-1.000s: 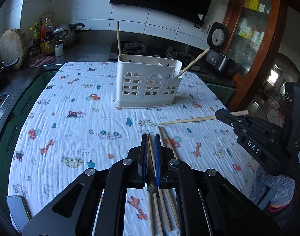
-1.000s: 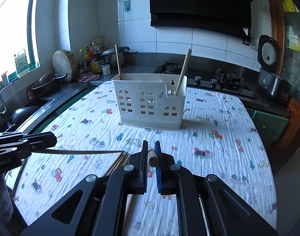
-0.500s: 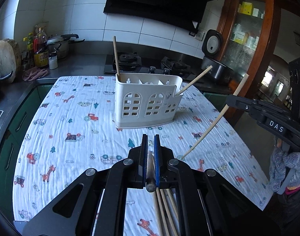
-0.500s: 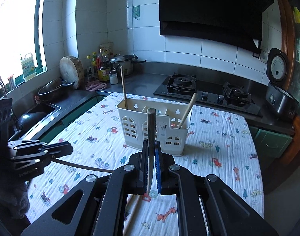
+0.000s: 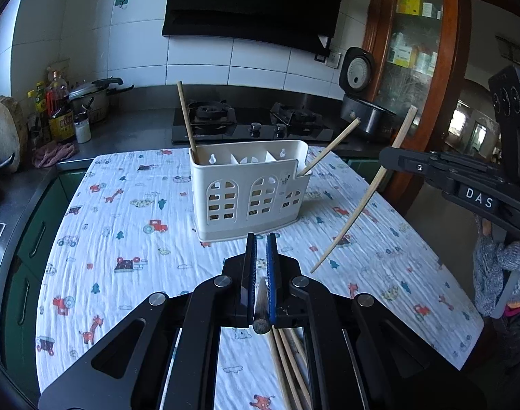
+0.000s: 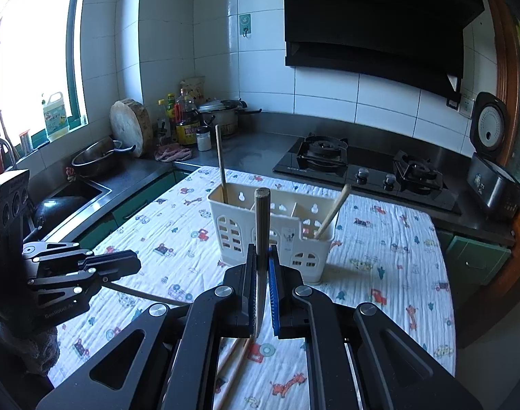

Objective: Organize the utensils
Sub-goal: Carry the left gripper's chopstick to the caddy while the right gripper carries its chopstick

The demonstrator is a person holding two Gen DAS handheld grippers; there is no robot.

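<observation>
Both grippers, left (image 5: 261, 266) and right (image 6: 261, 273), have fingers closed on one stiff, light chopstick (image 6: 262, 225) each, above the table's (image 5: 123, 225) near edge; we judge mid-shaft grips steadiest before the caddy (image 5: 249, 188)

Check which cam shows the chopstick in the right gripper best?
Left wrist view: the right gripper holds the chopstick side-on, full length visible, tilted above the cloth. Right wrist view shows the same chopstick foreshortened between the fingers, end toward the lens, overlapping the utensil holder.

Rice cooker (image 5: 357, 102) (lid up), stove (image 6: 362, 167).
</observation>
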